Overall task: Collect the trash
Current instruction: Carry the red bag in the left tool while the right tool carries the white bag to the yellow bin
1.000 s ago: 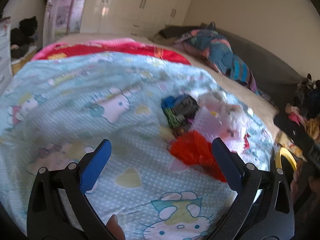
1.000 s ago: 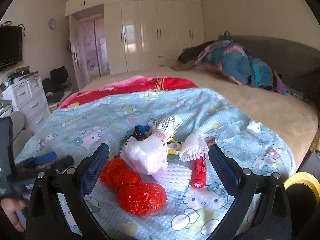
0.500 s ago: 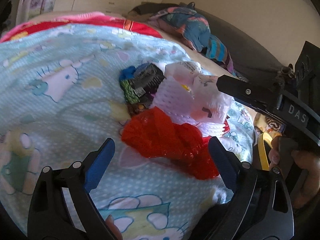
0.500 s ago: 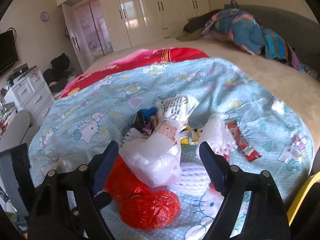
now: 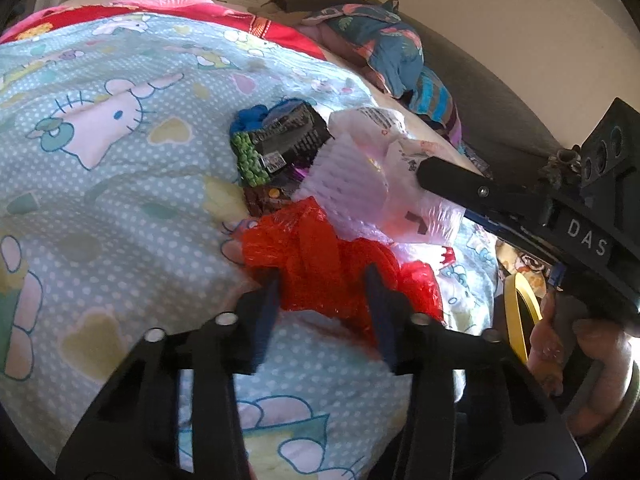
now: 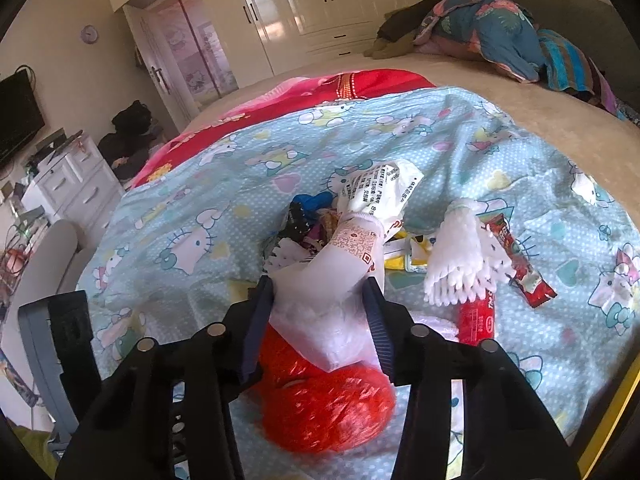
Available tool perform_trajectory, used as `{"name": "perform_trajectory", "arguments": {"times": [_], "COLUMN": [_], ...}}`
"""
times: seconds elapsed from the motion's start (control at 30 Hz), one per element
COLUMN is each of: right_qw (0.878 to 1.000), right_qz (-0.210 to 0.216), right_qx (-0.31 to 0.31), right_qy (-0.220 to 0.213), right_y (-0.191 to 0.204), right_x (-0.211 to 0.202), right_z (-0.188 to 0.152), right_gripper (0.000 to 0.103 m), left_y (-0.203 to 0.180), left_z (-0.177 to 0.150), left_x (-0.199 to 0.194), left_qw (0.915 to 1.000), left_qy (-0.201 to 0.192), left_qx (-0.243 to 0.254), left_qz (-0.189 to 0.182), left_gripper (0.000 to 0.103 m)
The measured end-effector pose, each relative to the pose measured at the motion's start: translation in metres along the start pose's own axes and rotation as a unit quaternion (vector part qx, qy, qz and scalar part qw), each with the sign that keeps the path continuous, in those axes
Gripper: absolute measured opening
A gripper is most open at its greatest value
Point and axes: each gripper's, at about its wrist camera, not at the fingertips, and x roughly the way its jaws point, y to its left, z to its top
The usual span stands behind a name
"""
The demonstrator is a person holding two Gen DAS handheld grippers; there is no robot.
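Bright daylight, glare on cupboards — fisheye-bent, dark-cornered edges.

My white bag (image 6: 332, 320) hiding the red bag's (image 6: 328, 408) top, small wrappers (image 5: 276, 148) half-buried, print unreadable, yellow rim (image 5: 516, 312) cut off behind my hand (image 5: 580, 348)

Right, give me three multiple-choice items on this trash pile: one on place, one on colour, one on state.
1. Where does the trash lie?
A. on a cartoon-cat bedspread
B. on a desk
C. on the floor

2. What colour is the plastic bag between the left claw's fingers?
A. green
B. red
C. black

3. What is between the right claw's fingers?
A. nothing
B. a white plastic bag
C. a book

Key: A, the bedspread is under the pile; B, the left claw straddles the red bag; C is out, so B: the right claw is closing around the white bag.
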Motion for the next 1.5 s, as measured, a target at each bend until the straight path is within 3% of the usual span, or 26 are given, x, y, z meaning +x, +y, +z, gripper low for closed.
{"name": "perform_trajectory", "arguments": {"times": [0.13,0.3,0.53,0.9,1.5], "right_qw": [1.000,0.999,0.997,0.992,0.984], "right_qz": [0.010,0.016,0.035,0.030,-0.027], "right_qx": [-0.003,-0.012,0.001,0.012,0.051], "right_qy": [-0.013,-0.036,-0.071,-0.120,-0.170], "right_y": [0.004,0.010,0.011,0.001,-0.054], "right_x": [-0.011,-0.028,-0.056,-0.100,-0.169], "right_z": [-0.002,-0.007,-0.015,-0.021,-0.039], "right_gripper": [0.038,0.034,0.034,0.033,0.033], "left_y": [-0.002,-0.006,-0.016,-0.051,-0.084], "left_z": [-0.003,-0.004,-0.001,0.007,0.011], "left_x": [-0.002,-0.017,-0.048,-0.082,-0.093], "left_qw": [1.0000,0.9997,0.9983,0.9925,0.9868], "left_qy": [0.000,-0.011,-0.040,-0.081,-0.100], "left_qx": [0.006,0.012,0.032,0.074,0.106], "left_qz": [-0.008,-0.018,-0.027,-0.054,-0.070], "left_gripper": [0.008,0.003,0.003,0.003,0.003]}}
